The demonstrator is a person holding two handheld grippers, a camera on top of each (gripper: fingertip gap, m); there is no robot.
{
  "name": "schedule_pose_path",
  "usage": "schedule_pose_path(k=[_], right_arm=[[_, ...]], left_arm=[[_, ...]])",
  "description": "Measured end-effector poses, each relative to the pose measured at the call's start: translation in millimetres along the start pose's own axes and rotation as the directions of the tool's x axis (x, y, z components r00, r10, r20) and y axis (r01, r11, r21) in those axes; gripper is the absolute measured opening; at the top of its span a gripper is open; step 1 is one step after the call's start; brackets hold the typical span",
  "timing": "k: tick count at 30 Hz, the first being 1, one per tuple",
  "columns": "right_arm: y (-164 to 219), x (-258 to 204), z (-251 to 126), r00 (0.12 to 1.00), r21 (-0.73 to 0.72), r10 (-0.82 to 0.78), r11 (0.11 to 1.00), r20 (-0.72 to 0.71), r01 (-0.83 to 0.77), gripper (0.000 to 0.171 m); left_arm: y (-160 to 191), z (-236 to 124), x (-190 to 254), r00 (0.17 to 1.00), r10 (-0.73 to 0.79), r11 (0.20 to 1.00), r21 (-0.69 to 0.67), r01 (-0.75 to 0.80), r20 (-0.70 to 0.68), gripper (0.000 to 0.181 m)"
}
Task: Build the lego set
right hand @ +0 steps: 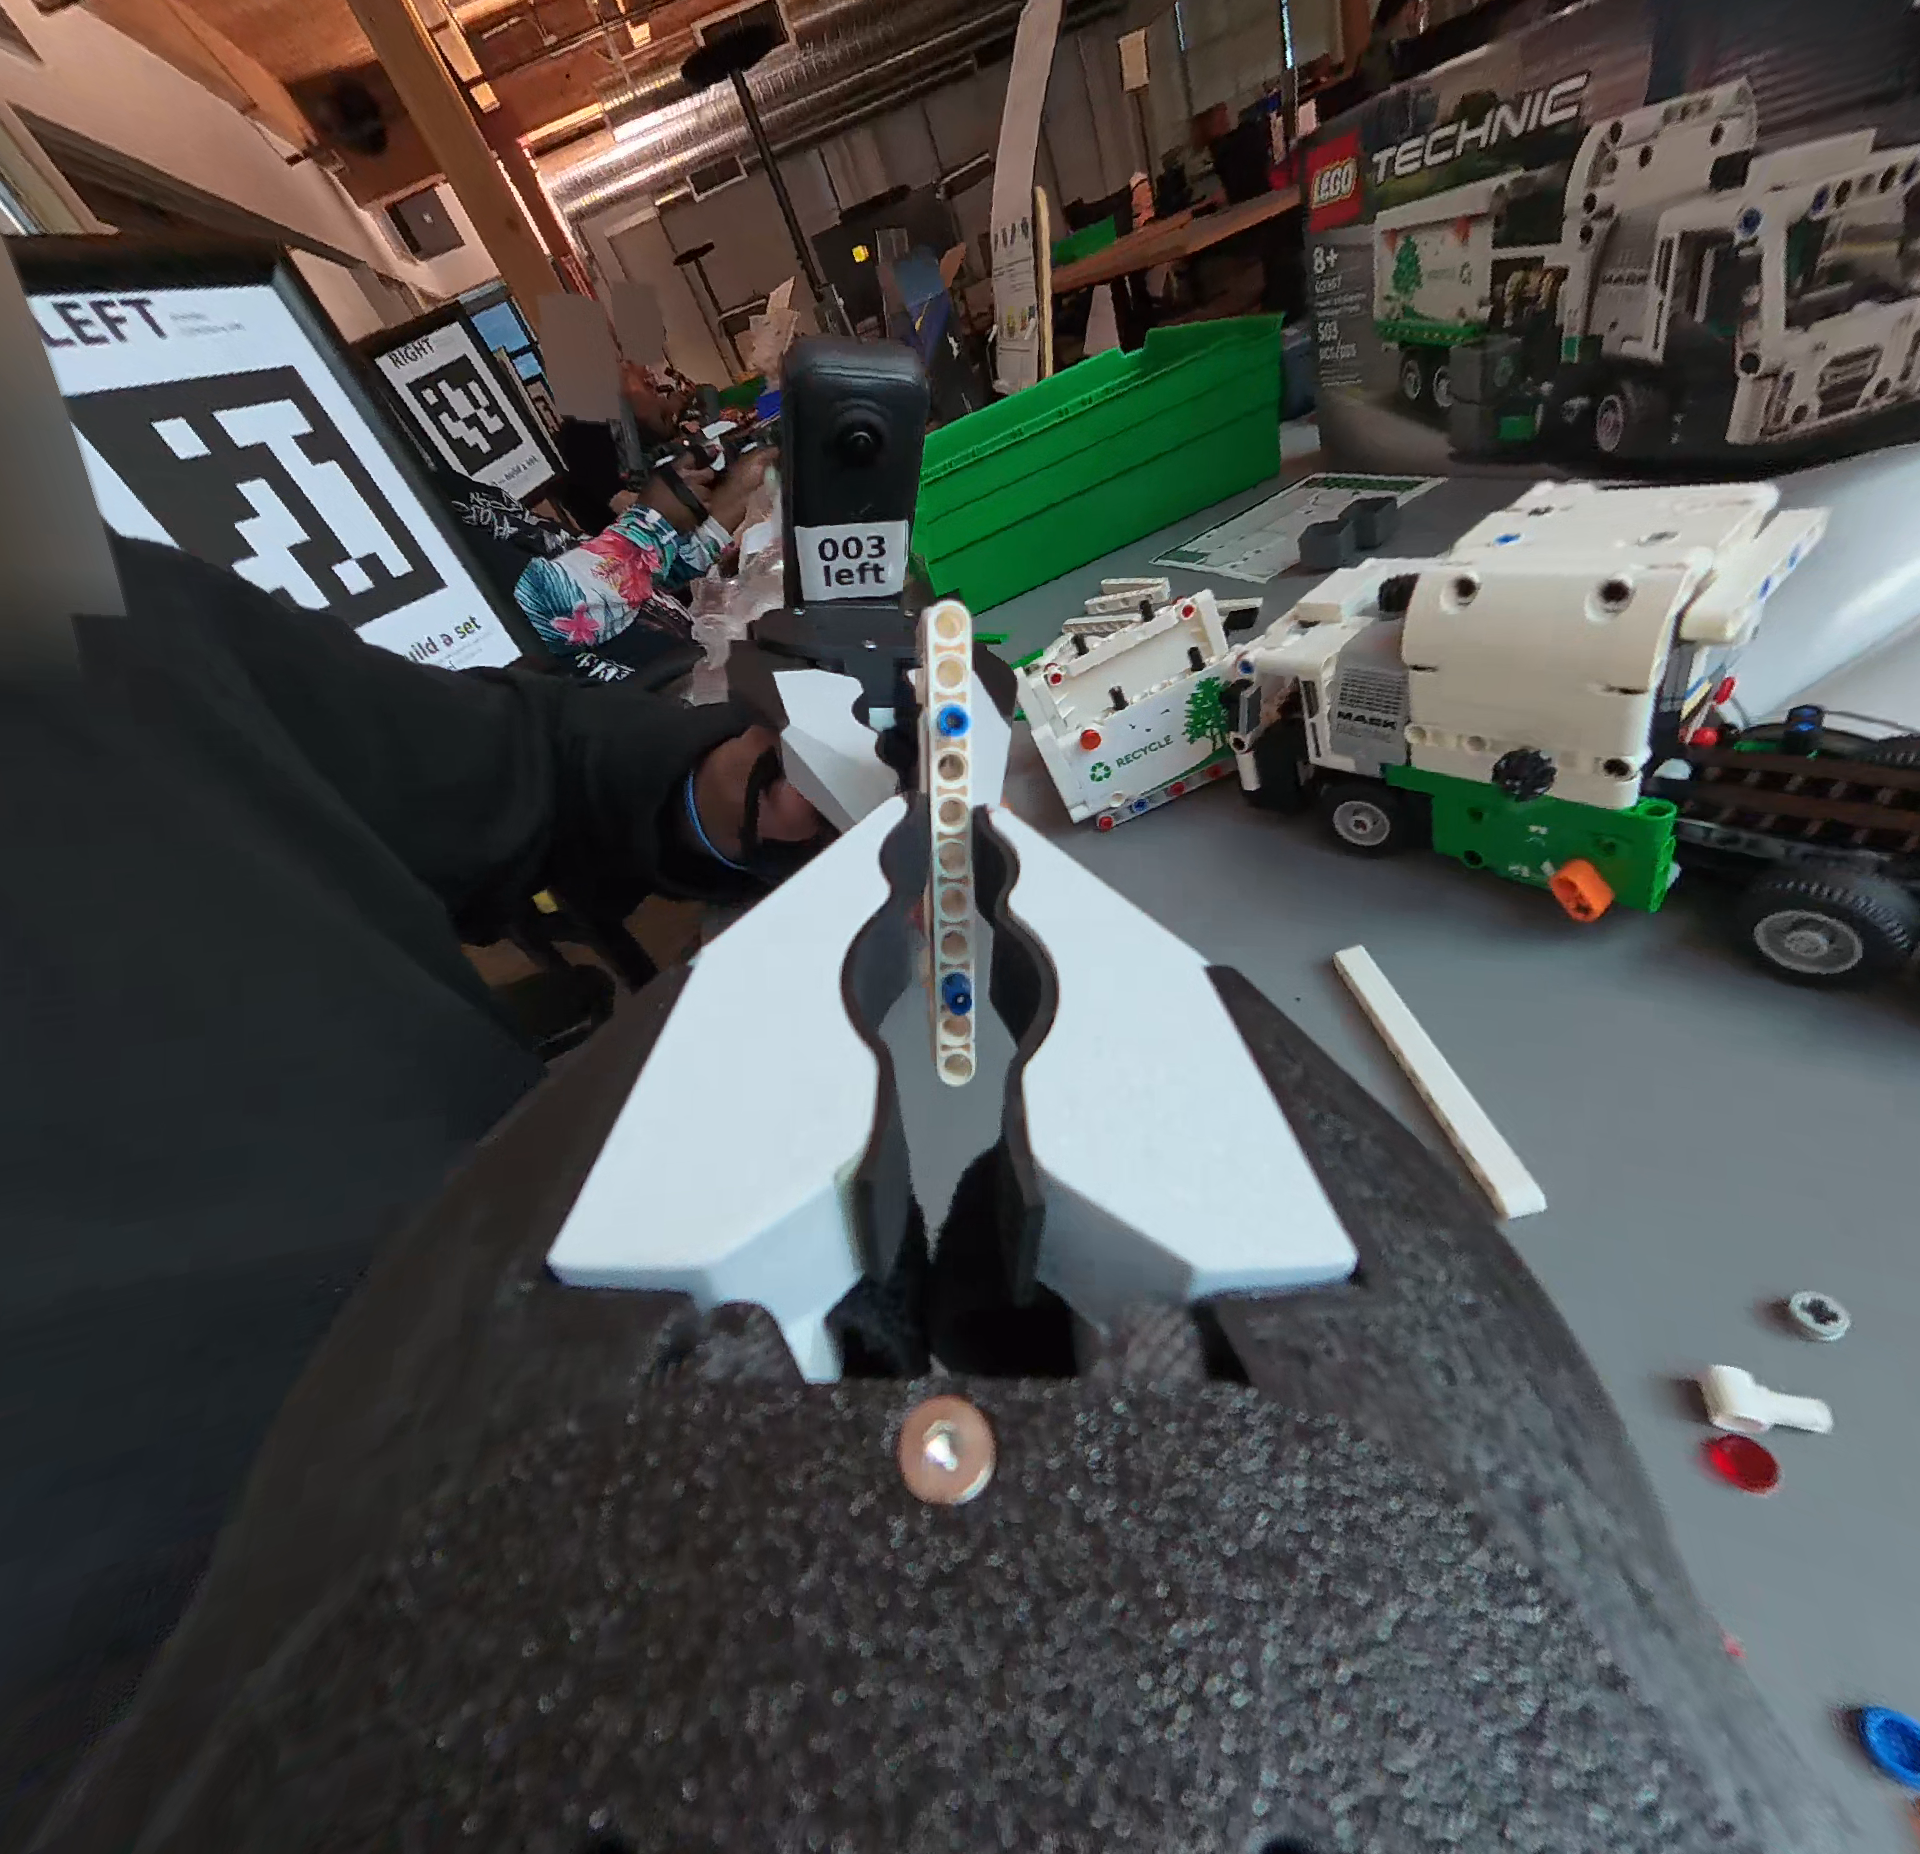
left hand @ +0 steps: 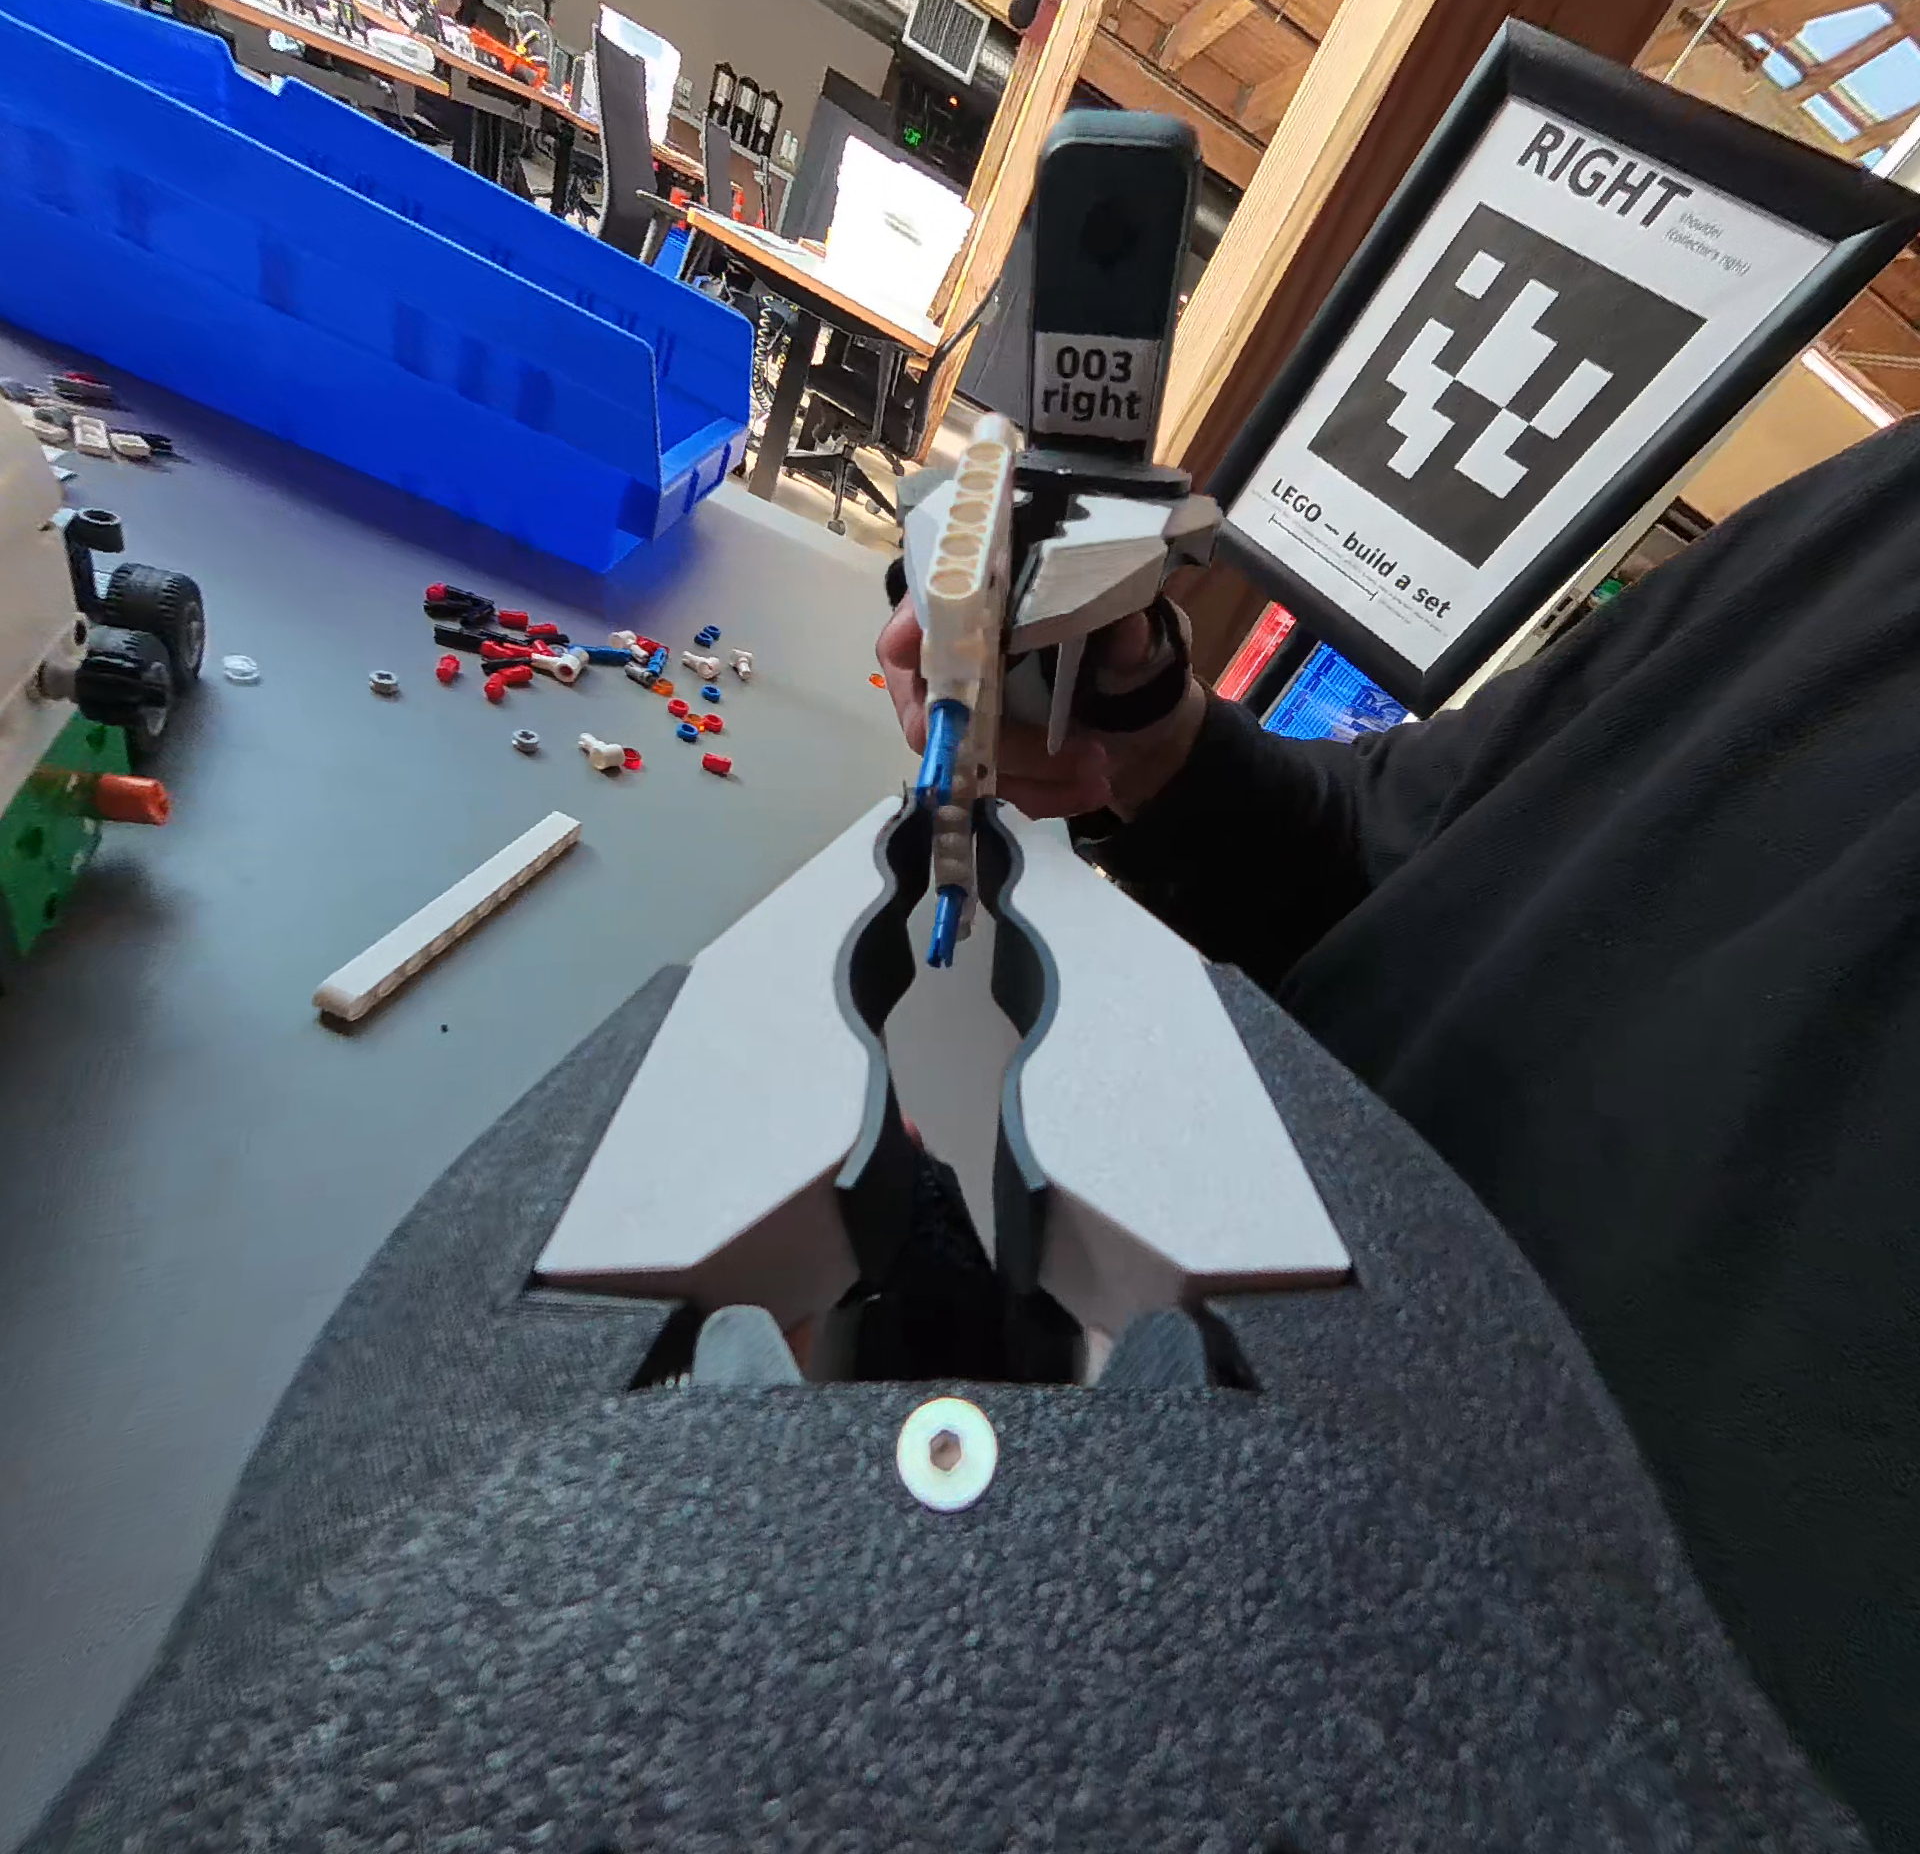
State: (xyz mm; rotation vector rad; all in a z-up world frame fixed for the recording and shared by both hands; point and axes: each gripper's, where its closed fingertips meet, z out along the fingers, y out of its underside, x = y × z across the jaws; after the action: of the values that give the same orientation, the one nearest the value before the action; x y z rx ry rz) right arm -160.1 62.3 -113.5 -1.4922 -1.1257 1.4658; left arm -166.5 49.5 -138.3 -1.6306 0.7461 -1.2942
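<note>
A long white beam with holes carries two blue pins. My right gripper is shut on its middle and holds it upright above the grey table. In the left wrist view the same beam runs from the right gripper down into my left gripper. The left gripper's tips are closed on the beam's lower end, with a blue pin between the fingers. The partly built white and green truck stands on the table to the right.
A second white beam lies loose on the table. Several small red, blue and white parts lie scattered behind it. A blue bin, a green bin, the set's box and a white body section stand around. Both grippers' tips are close together, under 4 cm apart. The white body section lies around 15 cm away from my left fingertips.
</note>
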Motion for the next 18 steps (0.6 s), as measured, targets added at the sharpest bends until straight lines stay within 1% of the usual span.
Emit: schedule_pose_path(k=[4,8,10,12,16,18], right_arm=[[0.7,-0.7,0.8,0.988,0.023,-0.149,0.988,-0.031,0.150,0.006],[2.6,-0.6,0.5,0.956,0.048,-0.291,0.955,-0.043,0.293,0.006],[5.6,1.4,0.5,0.938,0.045,-0.344,0.937,-0.049,0.346,0.007],[8.1,3.5,1.4,0.933,0.014,-0.355,0.934,-0.061,0.357,0.008],[16.6,7.9,0.6,0.937,-0.023,-0.342,0.940,-0.073,0.341,0.011],[18.1,11.2,0.2,0.947,-0.031,-0.312,0.950,-0.072,0.310,0.020]], left_arm=[[-2.0,-1.3,-6.4,0.997,0.060,0.998,-0.003,-0.060,0.050,0.007],[-5.4,-3.1,-9.7,0.964,0.229,0.973,-0.012,-0.230,0.135,0.007],[-4.4,-3.9,-11.6,0.915,0.358,0.934,-0.051,-0.355,0.186,0.007],[-4.3,-4.9,-13.0,0.846,0.480,0.877,-0.090,-0.473,0.231,0.007],[-0.5,-3.6,-13.8,0.720,0.642,0.766,-0.176,-0.619,0.264,0.006],[4.0,-3.2,-17.7,0.637,0.720,0.693,-0.241,-0.679,0.276,0.006]])
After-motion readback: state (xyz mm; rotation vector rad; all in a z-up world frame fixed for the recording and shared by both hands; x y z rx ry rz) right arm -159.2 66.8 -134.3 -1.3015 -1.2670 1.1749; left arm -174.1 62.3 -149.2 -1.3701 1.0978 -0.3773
